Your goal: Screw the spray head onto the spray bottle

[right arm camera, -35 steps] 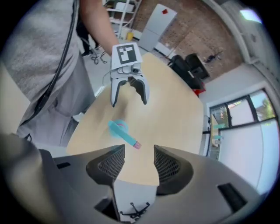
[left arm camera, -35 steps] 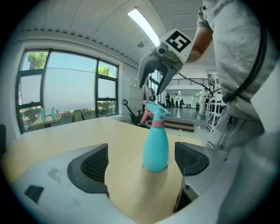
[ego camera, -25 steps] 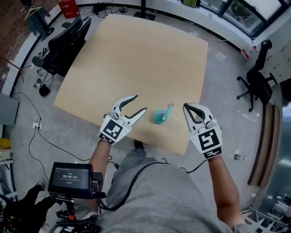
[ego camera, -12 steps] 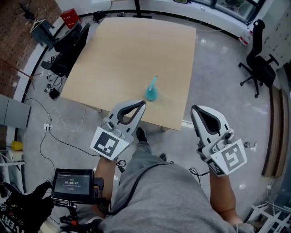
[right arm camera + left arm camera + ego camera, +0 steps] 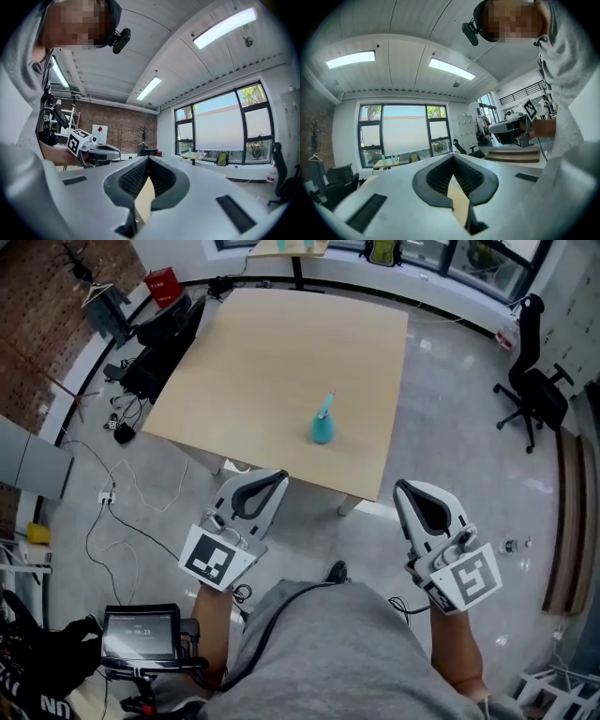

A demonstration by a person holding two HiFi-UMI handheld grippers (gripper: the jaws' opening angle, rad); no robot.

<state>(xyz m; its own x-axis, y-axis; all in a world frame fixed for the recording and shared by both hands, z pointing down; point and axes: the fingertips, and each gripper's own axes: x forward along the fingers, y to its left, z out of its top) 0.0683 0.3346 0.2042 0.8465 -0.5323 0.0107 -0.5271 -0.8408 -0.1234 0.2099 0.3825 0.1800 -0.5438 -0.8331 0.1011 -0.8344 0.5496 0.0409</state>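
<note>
my left gripper: ribbed pads closed, empty, off the table's near edge | my right gripper: likewise closed, empty | teal cone-shaped spray bottle: upright on the smooth tan table

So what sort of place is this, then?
Probably an office-style lab or workshop. A big pale wooden table stands on a polished grey floor, with a black swivel office chair off to one side and a red brick wall behind.
</note>
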